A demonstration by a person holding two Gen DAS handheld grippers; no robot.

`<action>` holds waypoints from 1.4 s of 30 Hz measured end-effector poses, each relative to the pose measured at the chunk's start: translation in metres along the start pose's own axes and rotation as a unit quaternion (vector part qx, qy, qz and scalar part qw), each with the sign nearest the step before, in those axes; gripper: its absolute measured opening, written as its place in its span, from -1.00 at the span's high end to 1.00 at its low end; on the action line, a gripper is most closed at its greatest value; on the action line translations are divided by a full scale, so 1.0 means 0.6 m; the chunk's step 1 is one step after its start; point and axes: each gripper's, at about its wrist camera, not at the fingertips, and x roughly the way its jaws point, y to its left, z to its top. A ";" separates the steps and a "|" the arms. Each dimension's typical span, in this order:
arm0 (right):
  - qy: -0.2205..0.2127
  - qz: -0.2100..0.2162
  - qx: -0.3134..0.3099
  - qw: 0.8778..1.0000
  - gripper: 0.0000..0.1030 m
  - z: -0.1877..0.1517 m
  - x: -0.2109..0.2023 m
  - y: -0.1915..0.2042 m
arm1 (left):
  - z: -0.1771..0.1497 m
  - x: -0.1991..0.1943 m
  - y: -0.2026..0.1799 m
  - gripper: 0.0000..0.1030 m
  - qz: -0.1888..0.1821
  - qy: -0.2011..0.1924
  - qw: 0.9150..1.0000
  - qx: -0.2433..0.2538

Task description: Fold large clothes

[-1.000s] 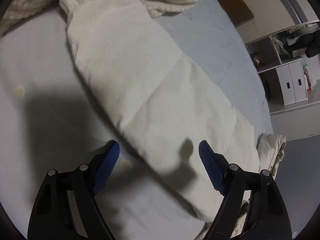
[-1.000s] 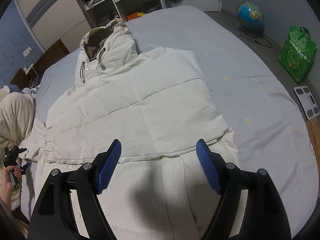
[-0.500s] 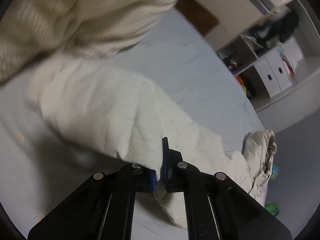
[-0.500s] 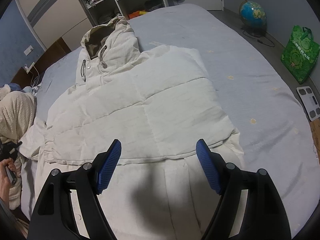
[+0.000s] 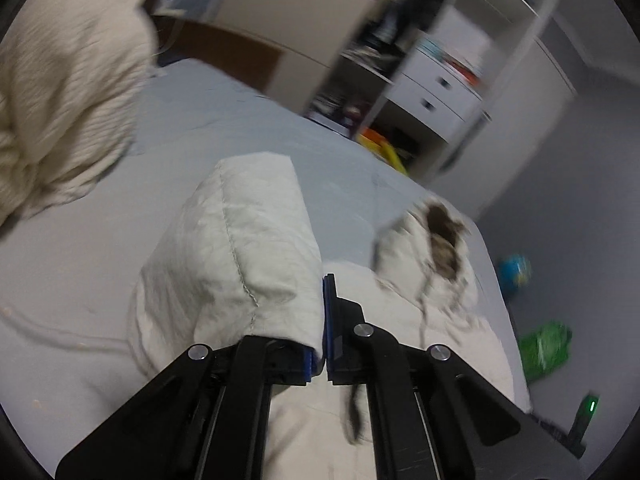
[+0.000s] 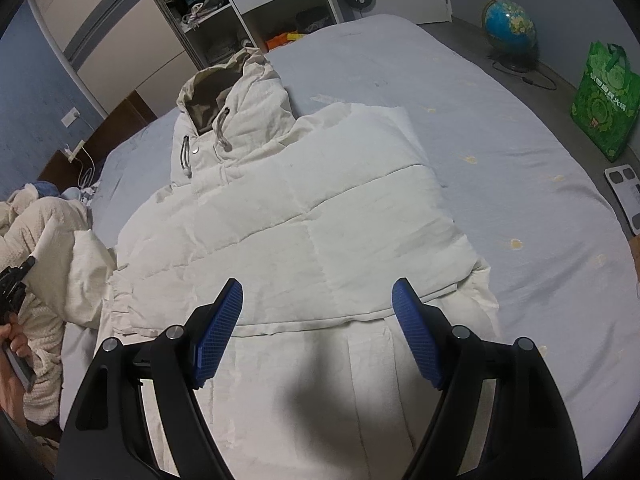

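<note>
Now left gripper (image 5: pixel 324 320) clenched on jacket sleeve (image 5: pixel 240 256), lifted above bed (image 6: pixel 500 128). Right gripper (image 6: pixel 316 332) released, empty, hovering over jacket (image 6: pixel 300 220) hem. Carry sleeve across chest, lay flat, keep cuff inside outline, release only after fabric settles.

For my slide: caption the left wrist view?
Left gripper shut on the jacket sleeve, lifted over the bed.
</note>
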 end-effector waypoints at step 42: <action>0.004 0.020 -0.016 1.000 -0.42 0.000 -0.003 0.018 | -0.185 0.019 -0.192 -0.74 -0.051 0.158 0.974 0.158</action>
